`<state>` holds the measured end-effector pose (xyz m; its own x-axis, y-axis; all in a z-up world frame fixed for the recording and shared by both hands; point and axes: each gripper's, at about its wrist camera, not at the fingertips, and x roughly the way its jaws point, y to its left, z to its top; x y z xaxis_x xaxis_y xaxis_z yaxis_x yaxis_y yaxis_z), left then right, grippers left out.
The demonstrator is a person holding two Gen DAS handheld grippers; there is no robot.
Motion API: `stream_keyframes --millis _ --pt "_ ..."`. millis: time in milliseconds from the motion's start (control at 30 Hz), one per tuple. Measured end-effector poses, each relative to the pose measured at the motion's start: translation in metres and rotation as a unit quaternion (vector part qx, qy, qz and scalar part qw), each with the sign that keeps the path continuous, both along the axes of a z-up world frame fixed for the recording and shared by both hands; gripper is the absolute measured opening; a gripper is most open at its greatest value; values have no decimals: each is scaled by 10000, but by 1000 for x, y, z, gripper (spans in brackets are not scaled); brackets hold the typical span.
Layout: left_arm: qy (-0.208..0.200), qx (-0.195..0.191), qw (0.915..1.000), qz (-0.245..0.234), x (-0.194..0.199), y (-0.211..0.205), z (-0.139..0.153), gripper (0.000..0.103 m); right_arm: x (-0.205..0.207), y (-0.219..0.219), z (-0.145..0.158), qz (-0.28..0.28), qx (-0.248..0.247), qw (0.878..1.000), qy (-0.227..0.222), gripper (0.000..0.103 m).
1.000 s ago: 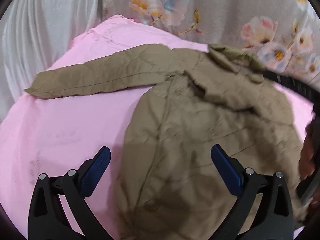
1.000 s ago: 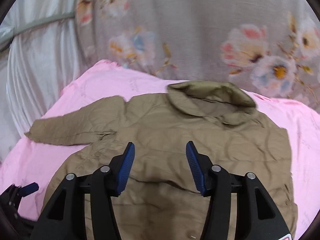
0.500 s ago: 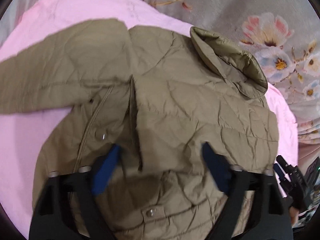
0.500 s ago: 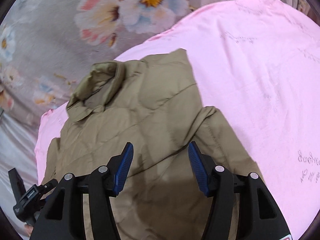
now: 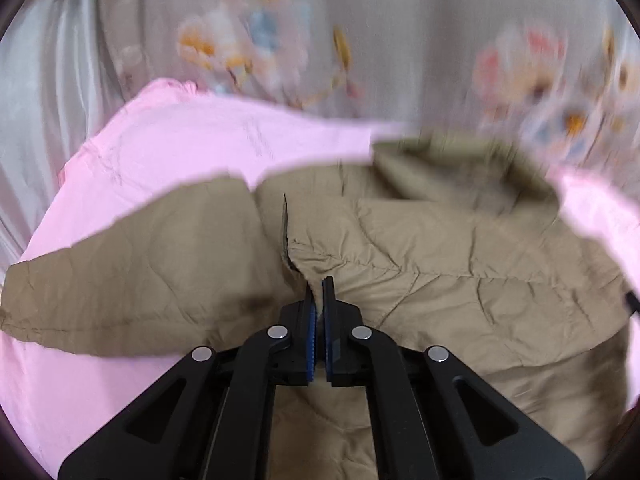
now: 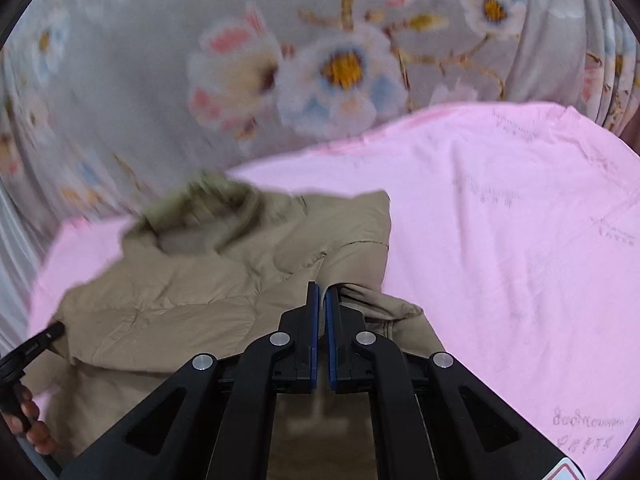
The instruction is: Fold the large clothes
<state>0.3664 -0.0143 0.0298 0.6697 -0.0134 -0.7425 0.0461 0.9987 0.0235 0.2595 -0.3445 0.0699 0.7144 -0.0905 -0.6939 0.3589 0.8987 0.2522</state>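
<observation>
A khaki quilted jacket (image 5: 440,272) lies spread on a pink sheet (image 5: 180,152), collar (image 5: 460,168) at the far side and one sleeve (image 5: 120,280) stretched out to the left. My left gripper (image 5: 318,282) is shut, pinching puckered fabric where that sleeve meets the body. In the right wrist view the jacket (image 6: 180,300) fills the lower left. My right gripper (image 6: 322,290) is shut on a fold of fabric at its right side, beside a bunched sleeve (image 6: 384,304). The left gripper (image 6: 28,348) and a hand (image 6: 36,432) show at that view's left edge.
A grey floral curtain (image 5: 360,20) hangs behind the bed, and it also shows in the right wrist view (image 6: 320,60). Pale pleated fabric (image 5: 48,100) is at the far left. Bare pink sheet (image 6: 500,240) stretches to the right of the jacket.
Both grippers stood open over the jacket and have now closed on its fabric. The left one has shifted towards the outstretched sleeve's base. The right one has come down at the jacket's right side.
</observation>
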Motion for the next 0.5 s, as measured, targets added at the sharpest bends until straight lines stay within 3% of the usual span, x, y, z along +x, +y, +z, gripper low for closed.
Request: stream_keyframes --millis 67,133,500 --pt "163 299 9994 9 -3 -5 -30 2 8 -1 -26 28 -15 9989 467 3" --pt "79 285 9996 49 -7 -4 -29 3 11 -2 -36 36 40 9978 654 4" --pt "259 346 9990 129 -28 -2 -32 5 0 4 -48 101 113 9962 858 4"
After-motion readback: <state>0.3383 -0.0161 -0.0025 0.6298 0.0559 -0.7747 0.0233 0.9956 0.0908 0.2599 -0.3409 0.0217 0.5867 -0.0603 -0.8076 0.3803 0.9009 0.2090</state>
